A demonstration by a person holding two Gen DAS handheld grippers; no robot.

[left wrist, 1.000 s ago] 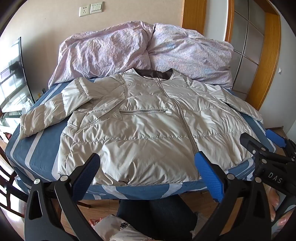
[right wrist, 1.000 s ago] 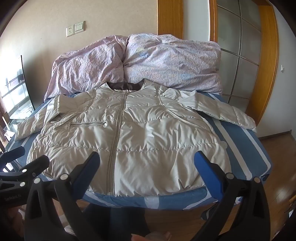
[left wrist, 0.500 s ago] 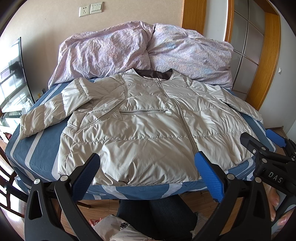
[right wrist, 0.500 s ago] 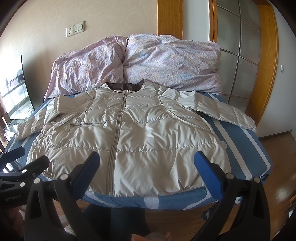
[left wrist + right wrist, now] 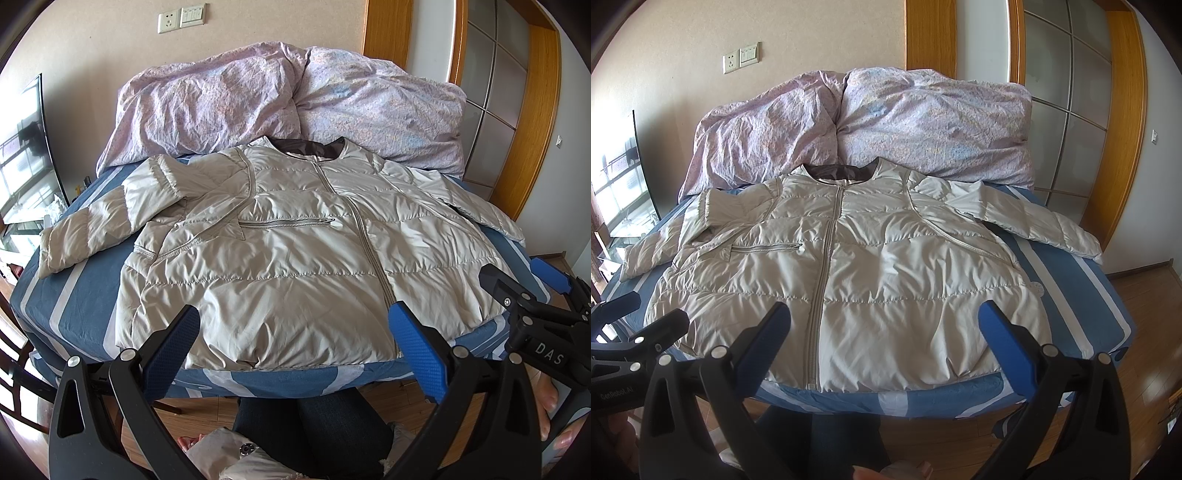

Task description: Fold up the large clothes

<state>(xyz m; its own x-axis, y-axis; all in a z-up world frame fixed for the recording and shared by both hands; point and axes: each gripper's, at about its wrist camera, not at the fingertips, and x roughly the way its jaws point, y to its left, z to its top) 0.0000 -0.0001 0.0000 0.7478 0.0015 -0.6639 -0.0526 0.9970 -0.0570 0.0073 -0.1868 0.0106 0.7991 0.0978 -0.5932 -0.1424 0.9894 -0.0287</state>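
A silver-grey puffer jacket (image 5: 288, 251) lies flat, front up and zipped, on the blue striped bed (image 5: 85, 291). Both sleeves are spread out to the sides. It also shows in the right wrist view (image 5: 871, 269). My left gripper (image 5: 293, 332) is open and empty, hovering just short of the jacket's hem at the near edge of the bed. My right gripper (image 5: 882, 328) is open and empty over the hem, a little right of the zip. Each gripper shows at the edge of the other's view: the right one (image 5: 535, 295) and the left one (image 5: 635, 325).
A lilac duvet (image 5: 280, 103) is heaped at the head of the bed against the wall. A wood-framed glass door (image 5: 1071, 110) stands to the right. A glass table (image 5: 18, 206) stands at the left. My legs (image 5: 310, 432) are at the foot of the bed on the wooden floor.
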